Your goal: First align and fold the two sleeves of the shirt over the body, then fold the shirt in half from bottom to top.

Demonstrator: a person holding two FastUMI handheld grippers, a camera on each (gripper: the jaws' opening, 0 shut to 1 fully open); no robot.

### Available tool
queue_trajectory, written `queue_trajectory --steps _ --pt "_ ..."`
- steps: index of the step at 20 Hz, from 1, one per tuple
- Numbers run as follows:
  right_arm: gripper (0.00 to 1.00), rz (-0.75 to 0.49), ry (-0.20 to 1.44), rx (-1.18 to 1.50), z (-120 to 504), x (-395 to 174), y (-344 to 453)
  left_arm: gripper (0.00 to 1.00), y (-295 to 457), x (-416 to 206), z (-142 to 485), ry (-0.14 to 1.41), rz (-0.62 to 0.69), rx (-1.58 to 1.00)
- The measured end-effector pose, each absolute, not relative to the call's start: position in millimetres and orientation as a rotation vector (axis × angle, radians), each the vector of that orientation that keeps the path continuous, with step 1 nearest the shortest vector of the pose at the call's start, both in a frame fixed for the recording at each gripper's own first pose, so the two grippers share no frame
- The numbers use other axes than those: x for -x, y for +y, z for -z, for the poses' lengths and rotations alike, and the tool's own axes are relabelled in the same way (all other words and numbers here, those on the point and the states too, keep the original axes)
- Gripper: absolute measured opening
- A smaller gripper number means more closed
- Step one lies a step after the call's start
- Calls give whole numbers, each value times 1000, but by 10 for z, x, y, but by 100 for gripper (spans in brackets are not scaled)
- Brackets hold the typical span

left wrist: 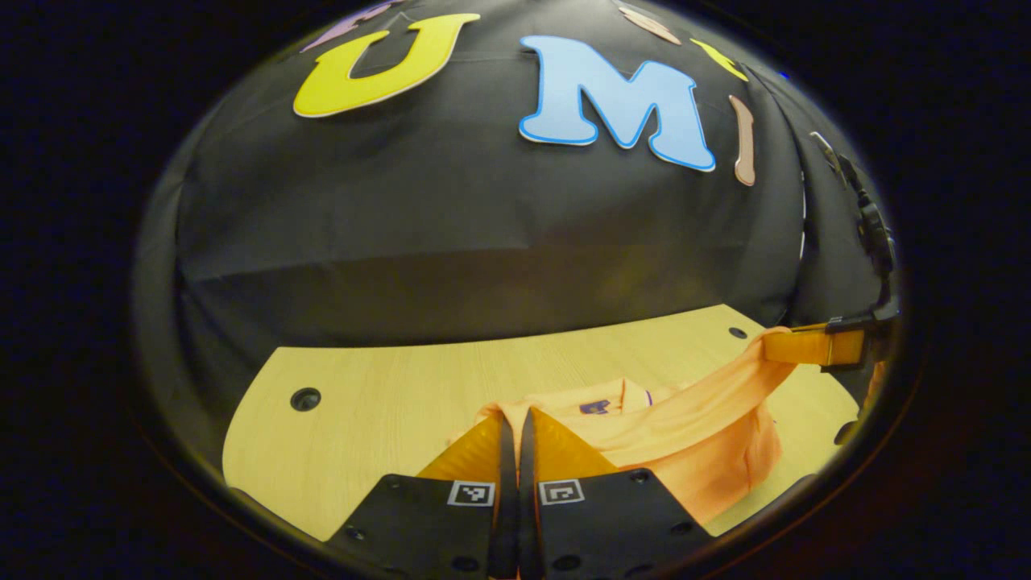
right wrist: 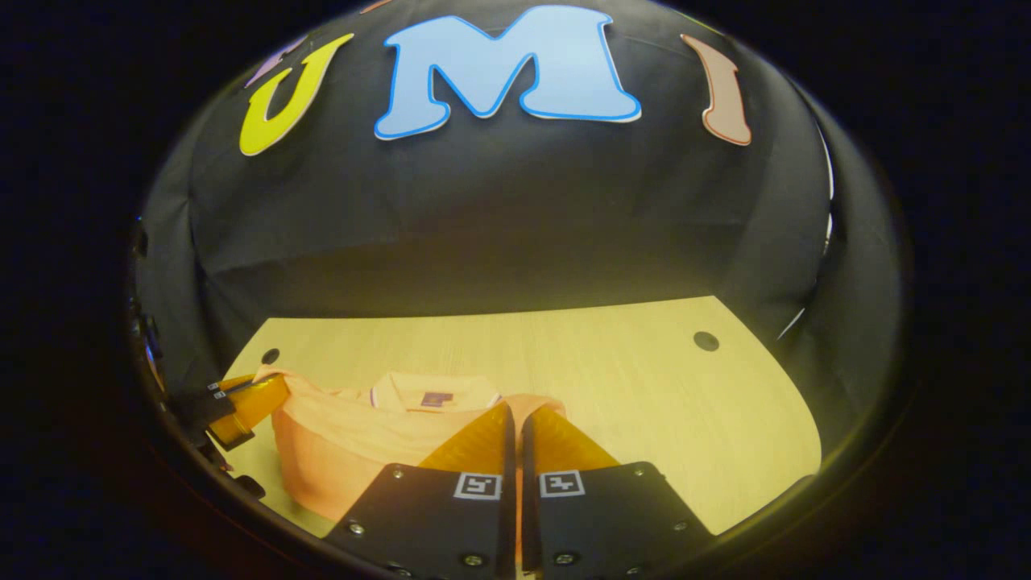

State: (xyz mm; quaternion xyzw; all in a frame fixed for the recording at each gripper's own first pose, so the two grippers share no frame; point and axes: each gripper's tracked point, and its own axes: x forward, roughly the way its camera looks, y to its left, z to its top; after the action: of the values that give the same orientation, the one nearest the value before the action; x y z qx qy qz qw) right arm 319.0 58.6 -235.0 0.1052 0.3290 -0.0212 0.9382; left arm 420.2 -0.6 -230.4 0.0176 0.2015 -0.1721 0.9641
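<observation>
Left gripper view: left gripper (left wrist: pixel 512 419) low over the near part of the table (left wrist: pixel 378 395), jaws closed with a thin edge of the orange shirt (left wrist: pixel 685 435) pinched between them. Shirt lifted off the wood, its held edge stretched in a band toward the right edge of the table, where the right gripper (left wrist: pixel 785 345) clamps the other end. Collar (left wrist: pixel 616 396) and a small dark tag just beyond the fingers, resting on the table. Loose cloth hanging below the band near the right edge. Round holes in the tabletop near the far corners.

Right gripper view: right gripper (right wrist: pixel 515 419) closed on the shirt (right wrist: pixel 338 443), cloth caught between both fingers. Band of fabric running toward the left edge of the table (right wrist: pixel 644 387), ending in the left gripper (right wrist: pixel 270 391), likewise closed on it. Collar (right wrist: pixel 435 391) behind the band, toward the far edge.
</observation>
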Motion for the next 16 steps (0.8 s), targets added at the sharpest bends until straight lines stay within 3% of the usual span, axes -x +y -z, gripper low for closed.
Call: queue_trajectory --steps 10,16 --pt "3 83 699 -190 2815 -3669 520 6 57 -4581 2545 343 268 -26" --pt "4 89 763 -157 3097 -3737 628 6 174 -4638 2888 400 237 -26"
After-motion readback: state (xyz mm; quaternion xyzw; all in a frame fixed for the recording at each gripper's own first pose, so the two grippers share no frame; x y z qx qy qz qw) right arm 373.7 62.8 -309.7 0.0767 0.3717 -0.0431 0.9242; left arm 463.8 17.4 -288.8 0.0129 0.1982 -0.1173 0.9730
